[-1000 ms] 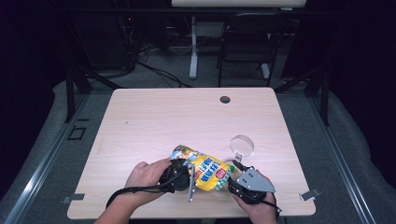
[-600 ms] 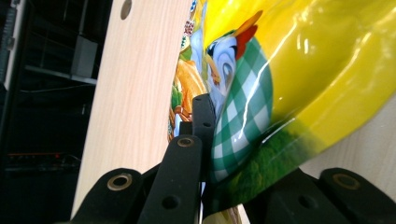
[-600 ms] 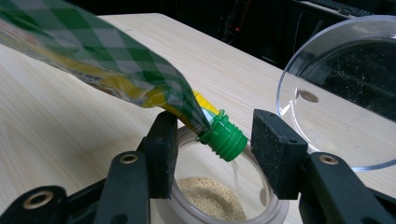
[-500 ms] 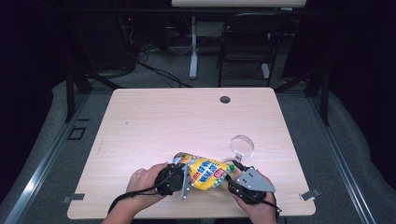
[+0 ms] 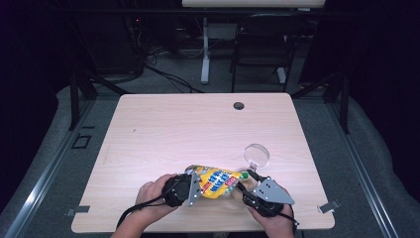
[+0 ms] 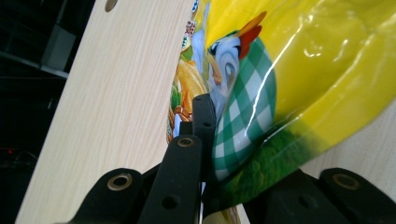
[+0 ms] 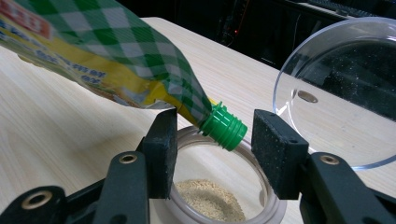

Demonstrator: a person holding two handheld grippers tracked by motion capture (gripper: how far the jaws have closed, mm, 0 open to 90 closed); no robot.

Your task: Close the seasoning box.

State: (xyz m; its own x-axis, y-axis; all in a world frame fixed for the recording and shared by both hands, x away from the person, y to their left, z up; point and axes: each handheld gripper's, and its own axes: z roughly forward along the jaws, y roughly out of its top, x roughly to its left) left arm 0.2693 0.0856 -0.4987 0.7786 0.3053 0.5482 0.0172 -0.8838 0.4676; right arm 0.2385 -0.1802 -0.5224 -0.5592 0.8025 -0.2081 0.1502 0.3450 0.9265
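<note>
A yellow pouch (image 5: 214, 180) with a green checked print lies tilted near the table's front edge, held up between both grippers. My left gripper (image 5: 192, 188) is shut on the pouch's (image 6: 299, 79) bottom seam, its jaws pinching the green edge. The pouch's green screw cap (image 7: 225, 127) points down over a clear jar (image 7: 276, 205) holding pale grains (image 7: 210, 200). In the right gripper view, my right gripper (image 7: 212, 133) stands open, one jaw either side of the cap with a gap on both sides. From above, the right gripper (image 5: 246, 184) sits at the pouch's spout end.
A clear round lid (image 5: 256, 154) lies on the table just behind the right gripper, and is large at the right in the right gripper view (image 7: 345, 93). A cable hole (image 5: 239, 105) is near the table's far edge. Bare wooden tabletop (image 5: 173, 129) stretches to the far side.
The pouch's left end has dropped a little, so it lies flatter. Both hands have stayed almost in place near the front edge.
</note>
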